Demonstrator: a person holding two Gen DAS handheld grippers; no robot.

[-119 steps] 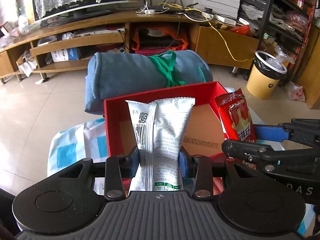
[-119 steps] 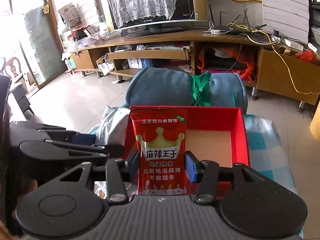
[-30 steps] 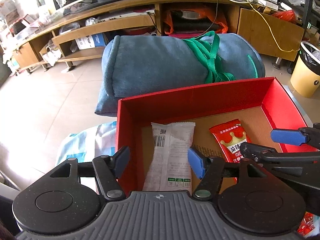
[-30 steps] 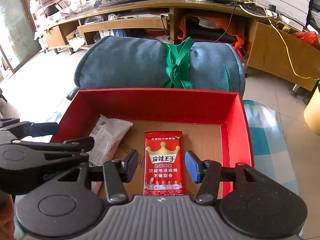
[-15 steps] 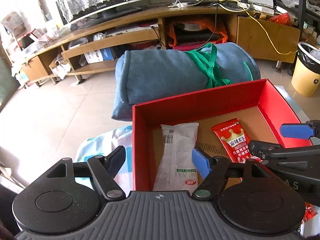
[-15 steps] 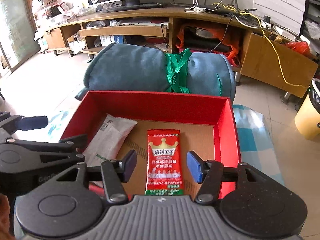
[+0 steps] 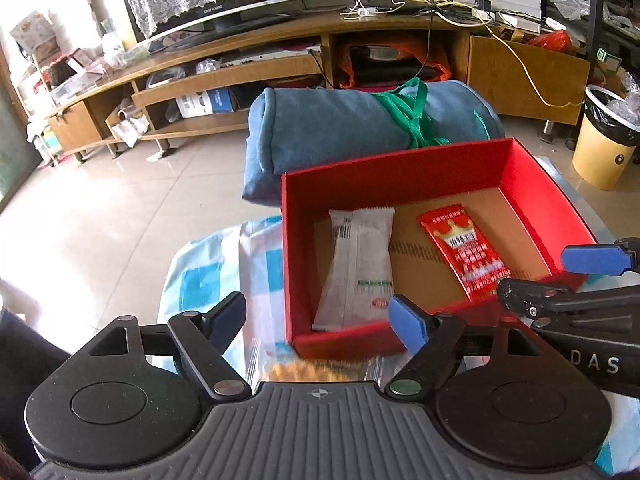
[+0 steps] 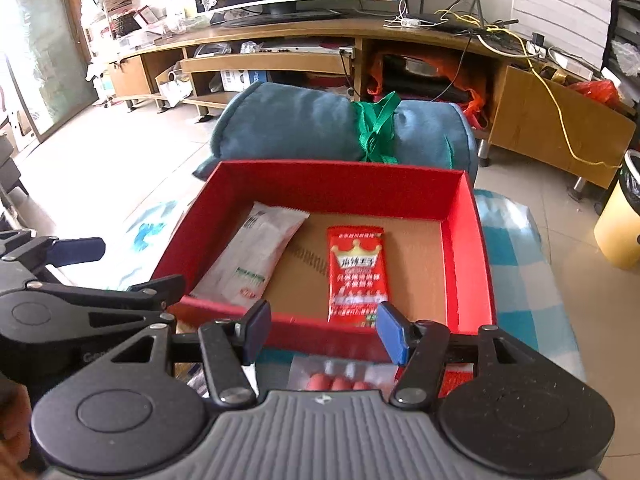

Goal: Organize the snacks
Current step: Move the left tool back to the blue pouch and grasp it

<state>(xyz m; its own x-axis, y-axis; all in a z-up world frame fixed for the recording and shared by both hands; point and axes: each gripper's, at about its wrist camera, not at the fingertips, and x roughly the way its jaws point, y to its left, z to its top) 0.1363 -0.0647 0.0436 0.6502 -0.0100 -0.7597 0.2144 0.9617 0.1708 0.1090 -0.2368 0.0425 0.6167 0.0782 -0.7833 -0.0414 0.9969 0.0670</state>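
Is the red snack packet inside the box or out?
Inside. The red snack packet lies flat on the red box's cardboard floor, beside the silver packet.

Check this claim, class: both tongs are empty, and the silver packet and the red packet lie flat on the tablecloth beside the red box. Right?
Not quite. In both wrist views the silver packet and red packet lie inside the red box, not beside it. The left tongs and right tongs are empty, their jaws opening.

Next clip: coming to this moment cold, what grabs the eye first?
The bright red box dead centre, with two snack packs lying flat on its cardboard floor: a silvery white packet on the left and a red crown-printed packet to its right. Behind the box lies a rolled blue cushion tied with green strap. Both claws, left and right, hang at the near wall, jaws opening with nothing gripped.
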